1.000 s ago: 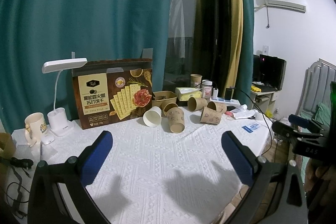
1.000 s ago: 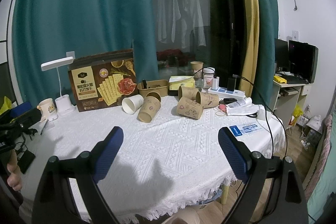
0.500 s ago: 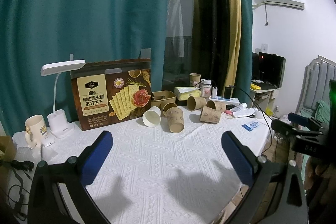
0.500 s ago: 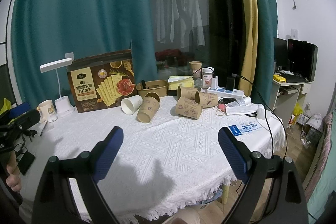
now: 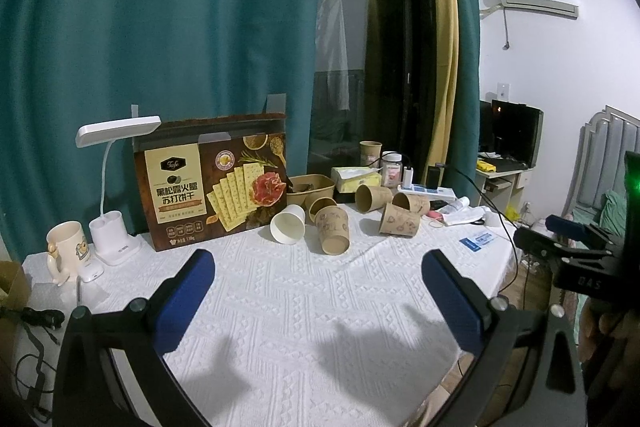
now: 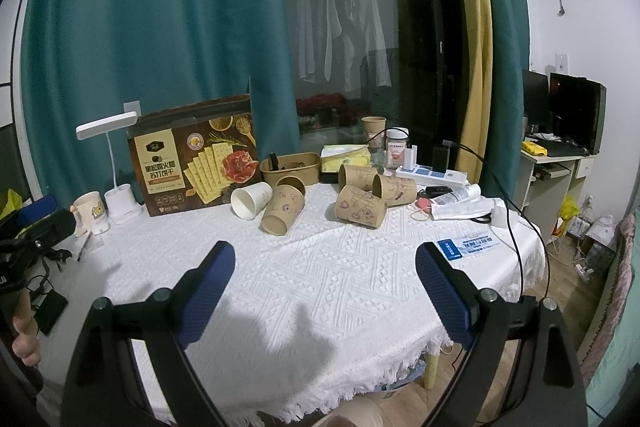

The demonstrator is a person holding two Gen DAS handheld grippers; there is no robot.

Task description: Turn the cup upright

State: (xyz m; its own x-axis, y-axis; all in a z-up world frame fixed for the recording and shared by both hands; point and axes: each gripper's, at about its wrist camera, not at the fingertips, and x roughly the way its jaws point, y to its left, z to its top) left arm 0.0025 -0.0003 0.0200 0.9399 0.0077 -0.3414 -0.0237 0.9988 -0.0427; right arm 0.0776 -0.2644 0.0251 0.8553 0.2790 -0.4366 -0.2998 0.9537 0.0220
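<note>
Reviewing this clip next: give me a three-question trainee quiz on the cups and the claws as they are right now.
1. True or false: the left claw is shut on a cup.
2. The white cup is: A upright, B on its side, C stacked in another cup.
3. Fill in: the cracker box stands between the cups and the desk ____.

Key: 1 false, both it and the right claw are open and empty. 2 B. 3 lamp.
</note>
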